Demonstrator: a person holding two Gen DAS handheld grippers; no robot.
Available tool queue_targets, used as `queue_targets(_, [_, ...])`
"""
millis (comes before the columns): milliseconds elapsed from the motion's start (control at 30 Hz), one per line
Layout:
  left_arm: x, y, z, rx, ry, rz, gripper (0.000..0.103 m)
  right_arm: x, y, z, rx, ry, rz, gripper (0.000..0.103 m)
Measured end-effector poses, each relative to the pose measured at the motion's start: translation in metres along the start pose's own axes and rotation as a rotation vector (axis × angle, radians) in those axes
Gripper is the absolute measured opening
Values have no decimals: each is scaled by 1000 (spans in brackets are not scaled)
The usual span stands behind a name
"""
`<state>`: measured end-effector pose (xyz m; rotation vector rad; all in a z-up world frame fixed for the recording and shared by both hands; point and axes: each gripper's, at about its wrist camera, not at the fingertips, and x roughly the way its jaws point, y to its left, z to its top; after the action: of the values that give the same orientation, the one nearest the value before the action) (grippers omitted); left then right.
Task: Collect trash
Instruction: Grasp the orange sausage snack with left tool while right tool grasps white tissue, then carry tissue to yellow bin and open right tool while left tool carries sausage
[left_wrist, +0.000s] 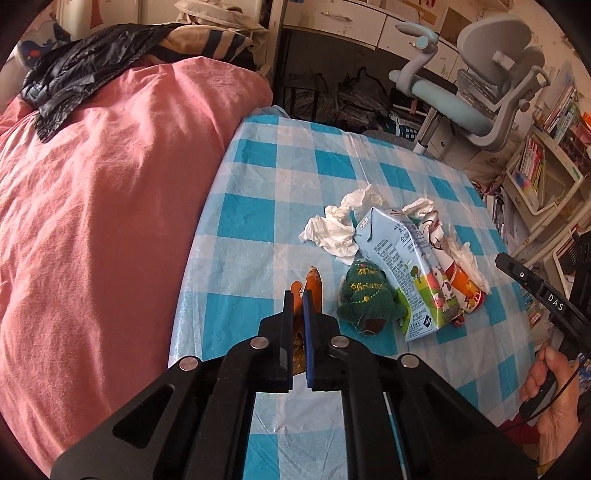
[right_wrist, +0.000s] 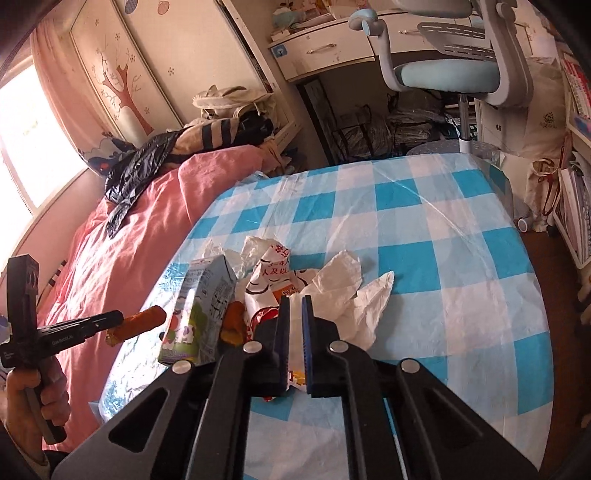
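Note:
My left gripper (left_wrist: 298, 297) is shut on an orange peel (left_wrist: 314, 286) and holds it above the checked table (left_wrist: 258, 221); the right wrist view shows the peel (right_wrist: 138, 323) in its fingers. A blue milk carton (left_wrist: 406, 266) lies beside a green plush Christmas tree (left_wrist: 365, 295), crumpled white tissues (left_wrist: 340, 225) and a red-and-white wrapper (left_wrist: 454, 273). My right gripper (right_wrist: 295, 301) is nearly shut around the edge of the wrapper (right_wrist: 273, 280), next to white tissue (right_wrist: 354, 295) and the carton (right_wrist: 199, 306).
A bed with a pink duvet (left_wrist: 92, 203) borders the table's left side, with a black plastic bag (left_wrist: 74, 77) on it. An office chair (left_wrist: 480, 96) and bookshelves (left_wrist: 546, 158) stand beyond the table's far right.

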<state>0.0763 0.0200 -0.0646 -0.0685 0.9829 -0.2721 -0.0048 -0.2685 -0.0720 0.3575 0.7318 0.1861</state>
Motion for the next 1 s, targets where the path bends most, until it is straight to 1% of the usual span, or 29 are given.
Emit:
queue_targets(67, [0, 2, -1, -4, 6, 1, 5, 1, 2, 1, -14, 2, 14, 8])
queue_targets(100, [1, 1, -2, -1, 12, 3, 5, 5, 5, 2, -25, 10, 10, 10])
queue_targets(133, [3, 1, -4, 4, 17, 9, 5, 9, 8, 1, -45, 22, -5, 26])
queue_targets(167, [6, -1, -5, 12, 25, 15, 5, 13, 10, 1, -63, 33, -16, 63])
queue_targets(200, [9, -3, -6, 21, 37, 21, 5, 18, 12, 0, -82, 37, -34, 76])
queue_targets(233, [13, -4, -8, 32, 51, 25, 5, 21, 14, 0, -94, 35, -54, 82])
queue_targets(333, [21, -8, -12, 58, 80, 53, 5, 37, 8, -1, -82, 77, -62, 82])
queue_targets(367, [24, -9, -13, 71, 95, 64, 10, 41, 6, -2, -75, 92, -71, 77])
queue_targets(400, [27, -9, -13, 77, 105, 78, 24, 45, 2, -3, -65, 111, -69, 72])
queue_targets(433, [30, -9, -14, 80, 112, 106, 36, 46, -1, -4, -54, 123, -65, 56])
queue_targets(467, [33, -9, -14, 89, 116, 141, 59, 48, -6, -4, -35, 133, -61, 40])
queue_targets(500, [36, -9, -15, 101, 117, 175, 67, 47, -10, -6, -15, 134, -48, 34])
queue_targets(533, [38, -9, -16, 108, 119, 190, 67, 45, -14, -6, 9, 131, -31, 24])
queue_targets(567, [40, -8, -16, 105, 127, 182, 68, 43, -18, -5, 29, 125, -20, 14])
queue_targets(633, [39, -6, -15, 73, 134, 131, 69, 37, -19, -4, 49, 107, -3, 9])
queue_targets(700, [35, -4, -13, 42, 129, 75, 71, 30, -19, -2, 52, 82, 7, 7])
queue_targets(800, [33, 0, -14, -7, 126, 26, 74, 14, -19, 3, 82, 22, 51, 6])
queue_targets(867, [38, -1, -16, -27, 139, 17, 75, 2, -18, 8, 107, -23, 103, 6])
queue_targets(900, [42, -2, -17, -28, 144, 25, 75, -1, -17, 11, 113, -36, 125, 6])
queue_targets(933, [44, -4, -18, -29, 146, 34, 75, -5, -15, 12, 119, -49, 152, 6])
queue_targets(1000, [50, -9, -20, -11, 160, 22, 74, -10, -10, 14, 122, -64, 209, 6])
